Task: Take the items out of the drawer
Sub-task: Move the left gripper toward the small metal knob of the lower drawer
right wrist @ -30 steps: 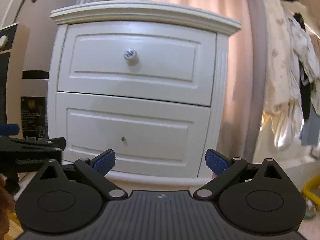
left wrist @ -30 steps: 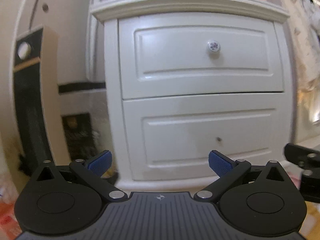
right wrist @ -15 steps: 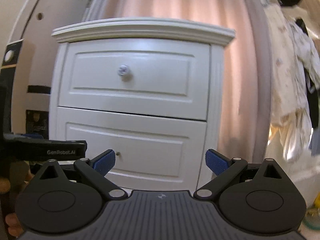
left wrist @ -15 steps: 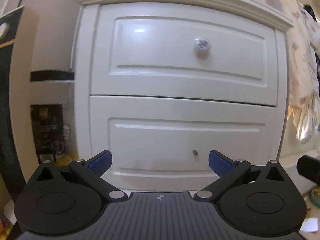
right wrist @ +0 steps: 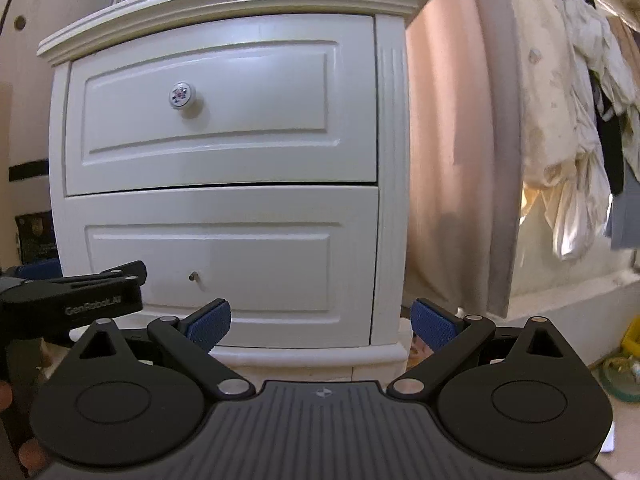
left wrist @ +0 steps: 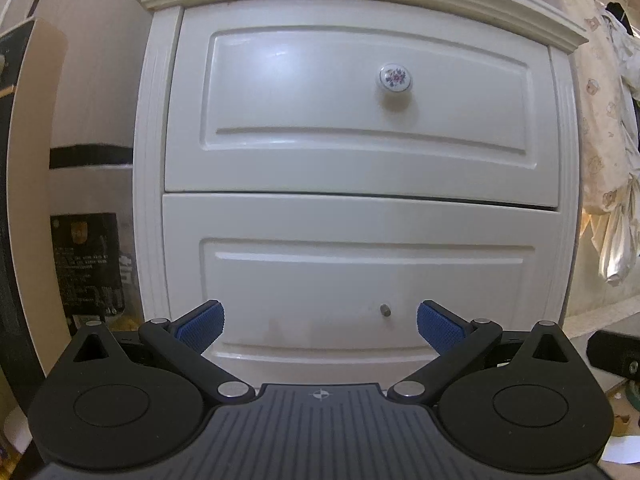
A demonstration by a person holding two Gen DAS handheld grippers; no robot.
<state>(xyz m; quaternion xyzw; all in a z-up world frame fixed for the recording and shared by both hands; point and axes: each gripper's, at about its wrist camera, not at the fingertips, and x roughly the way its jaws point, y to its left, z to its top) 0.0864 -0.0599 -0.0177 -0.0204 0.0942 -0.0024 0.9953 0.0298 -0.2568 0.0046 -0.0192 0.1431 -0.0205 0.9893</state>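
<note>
A white nightstand (left wrist: 360, 20) faces me with two shut drawers. The upper drawer (left wrist: 360, 128) has a round floral knob (left wrist: 395, 77); it also shows in the right wrist view (right wrist: 182, 95). The lower drawer (left wrist: 360, 276) has only a small metal stud (left wrist: 385, 309) and shows in the right wrist view too (right wrist: 224, 256). My left gripper (left wrist: 319, 326) is open and empty, low in front of the lower drawer. My right gripper (right wrist: 321, 324) is open and empty, by the nightstand's lower right corner. The drawers' contents are hidden.
A pink curtain (right wrist: 460, 140) hangs right of the nightstand. Pale clothes (right wrist: 572, 120) hang further right. A dark box with print (left wrist: 86, 264) and a tall dark panel (left wrist: 16, 200) stand to the left. The left gripper's body (right wrist: 76, 300) shows in the right wrist view.
Both grippers have moved nearer the nightstand. The left view has shifted so the nightstand sits more central. Both stay open.
</note>
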